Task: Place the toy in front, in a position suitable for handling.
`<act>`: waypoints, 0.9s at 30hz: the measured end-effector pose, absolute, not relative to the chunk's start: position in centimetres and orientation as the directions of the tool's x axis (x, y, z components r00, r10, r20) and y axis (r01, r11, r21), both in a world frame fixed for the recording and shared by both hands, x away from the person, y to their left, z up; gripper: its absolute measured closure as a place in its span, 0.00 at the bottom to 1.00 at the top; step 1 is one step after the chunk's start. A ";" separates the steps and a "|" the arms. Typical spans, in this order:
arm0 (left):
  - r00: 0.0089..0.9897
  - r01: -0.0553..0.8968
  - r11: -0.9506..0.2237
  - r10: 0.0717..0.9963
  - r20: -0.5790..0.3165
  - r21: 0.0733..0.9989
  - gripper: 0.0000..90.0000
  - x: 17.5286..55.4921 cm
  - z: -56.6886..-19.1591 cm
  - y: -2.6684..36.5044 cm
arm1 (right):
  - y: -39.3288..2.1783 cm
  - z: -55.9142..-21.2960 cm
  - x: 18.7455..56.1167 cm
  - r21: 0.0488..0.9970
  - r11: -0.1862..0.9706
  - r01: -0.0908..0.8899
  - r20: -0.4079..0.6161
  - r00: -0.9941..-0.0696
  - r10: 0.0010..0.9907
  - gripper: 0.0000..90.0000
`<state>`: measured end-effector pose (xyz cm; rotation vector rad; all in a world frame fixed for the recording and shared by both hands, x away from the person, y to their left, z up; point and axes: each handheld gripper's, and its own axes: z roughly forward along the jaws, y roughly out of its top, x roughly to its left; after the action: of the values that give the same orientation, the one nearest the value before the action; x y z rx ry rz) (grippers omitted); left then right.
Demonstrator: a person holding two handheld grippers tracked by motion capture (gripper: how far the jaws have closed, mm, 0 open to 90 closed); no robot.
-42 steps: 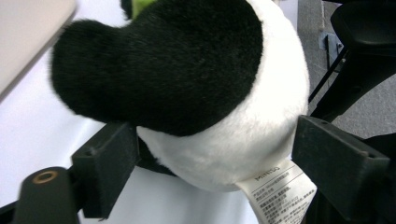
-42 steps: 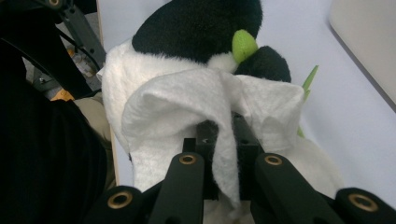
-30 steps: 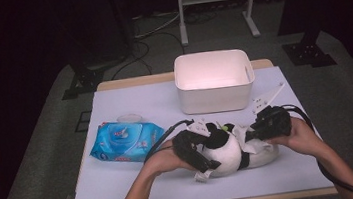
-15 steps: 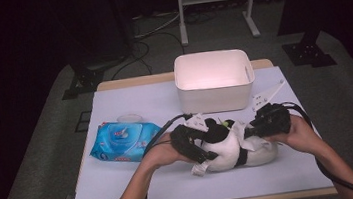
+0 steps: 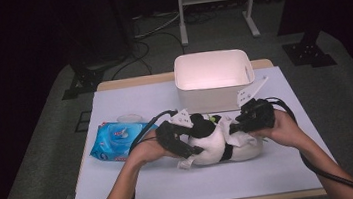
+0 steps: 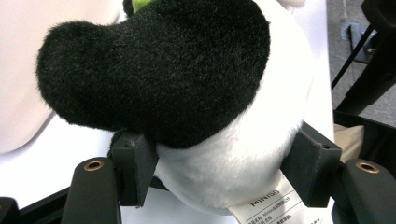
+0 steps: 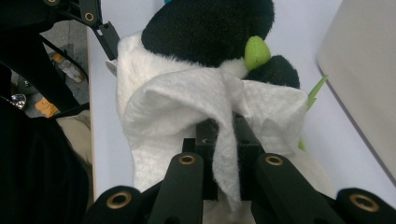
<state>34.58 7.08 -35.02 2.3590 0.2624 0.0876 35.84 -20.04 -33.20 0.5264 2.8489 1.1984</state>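
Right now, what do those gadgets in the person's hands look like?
Both the left gripper and the right gripper are black, each with two blocky jaws and brass-ringed holes. A pale three-cornered plate tops each, and a black cable trails back. The forearms are bare, without sleeves.

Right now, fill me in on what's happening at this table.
A person works a gripper in each hand on a black-and-white plush toy lying on the table. The left gripper has just been closing and clasps the toy's white body between its pads. The right gripper is shut on a white wipe draped over the toy. A blue wipes pack lies at the left, a white bin behind.
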 end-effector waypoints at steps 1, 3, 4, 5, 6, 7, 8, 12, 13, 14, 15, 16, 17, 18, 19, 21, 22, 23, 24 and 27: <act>0.975 0.166 -0.698 0.220 -0.012 0.696 0.37 34.6 -35.0 7.3 | -19.7 -33.2 36.0 0.694 0.655 0.299 0.120 -0.945 0.304 0.93; 0.975 0.169 -0.700 0.222 -0.013 0.694 0.37 34.7 -35.2 7.9 | -19.1 -33.2 36.4 0.694 0.657 0.296 0.124 -0.947 0.296 0.93; 0.975 0.169 -0.700 0.222 -0.013 0.694 0.37 34.7 -35.2 7.9 | -19.1 -33.2 36.4 0.694 0.657 0.296 0.124 -0.947 0.296 0.93; 0.975 0.174 -0.699 0.222 -0.021 0.694 0.37 34.9 -35.8 8.3 | -18.6 -33.3 36.6 0.686 0.665 0.295 0.130 -0.949 0.287 0.93; 0.974 0.185 -0.696 0.225 -0.034 0.694 0.37 35.0 -36.2 8.5 | -18.5 -33.3 36.7 0.683 0.670 0.293 0.129 -0.950 0.284 0.93; 0.973 0.188 -0.688 0.225 -0.040 0.701 0.37 35.0 -36.4 8.6 | -18.4 -33.3 36.7 0.679 0.673 0.293 0.130 -0.950 0.283 0.93; 0.972 0.193 -0.679 0.229 -0.046 0.709 0.37 35.0 -36.5 8.7 | -18.4 -33.2 36.7 0.678 0.675 0.291 0.127 -0.951 0.282 0.93; 0.972 0.194 -0.680 0.230 -0.046 0.707 0.37 34.9 -36.5 8.8 | -19.0 -32.3 36.8 0.688 0.664 0.293 0.115 -0.947 0.299 0.93; 0.972 0.193 -0.683 0.228 -0.046 0.705 0.37 34.9 -36.5 8.8 | -19.3 -32.1 36.8 0.689 0.660 0.299 0.113 -0.944 0.310 0.93; 0.972 0.195 -0.681 0.231 -0.046 0.706 0.37 35.0 -36.5 8.8 | -19.5 -32.1 36.9 0.691 0.658 0.301 0.110 -0.943 0.316 0.93; 0.969 0.208 -0.671 0.238 -0.058 0.711 0.36 34.9 -36.5 8.7 | -19.8 -32.2 37.0 0.687 0.659 0.306 0.113 -0.941 0.319 0.93; 0.969 0.208 -0.671 0.238 -0.058 0.711 0.35 34.9 -36.5 8.7 | -19.9 -32.3 37.0 0.681 0.661 0.315 0.119 -0.938 0.324 0.93; 0.967 0.219 -0.669 0.243 -0.069 0.711 0.34 34.9 -36.4 8.6 | -20.0 -32.5 37.0 0.682 0.658 0.319 0.126 -0.937 0.324 0.93; 0.967 0.223 -0.673 0.245 -0.072 0.705 0.32 35.0 -36.2 8.5 | -20.0 -32.7 37.0 0.680 0.658 0.325 0.137 -0.937 0.322 0.93; 0.967 0.223 -0.676 0.245 -0.072 0.703 0.31 34.9 -36.2 8.5 | -19.9 -33.0 36.9 0.676 0.661 0.325 0.138 -0.938 0.319 0.93; 0.968 0.223 -0.687 0.243 -0.070 0.691 0.28 35.0 -36.0 8.5 | -19.8 -33.3 36.8 0.676 0.658 0.331 0.151 -0.937 0.316 0.93; 0.966 0.229 -0.685 0.250 -0.072 0.692 0.26 34.9 -35.9 8.6 | -19.8 -33.4 36.8 0.674 0.660 0.330 0.157 -0.938 0.309 0.93; 0.964 0.233 -0.679 0.253 -0.076 0.696 0.25 34.9 -35.8 8.6 | -19.8 -33.5 36.8 0.674 0.661 0.331 0.159 -0.938 0.308 0.93; 0.964 0.235 -0.678 0.252 -0.080 0.697 0.25 35.0 -35.7 8.8 | -19.7 -33.6 36.7 0.674 0.660 0.331 0.158 -0.938 0.309 0.93; 0.963 0.241 -0.679 0.256 -0.084 0.694 0.25 34.9 -35.3 8.8 | -19.5 -33.7 36.5 0.671 0.666 0.325 0.157 -0.941 0.300 0.93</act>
<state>34.93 8.85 -35.33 2.3427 0.3465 0.0256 36.51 -19.53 -33.66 0.5430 2.8982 1.1776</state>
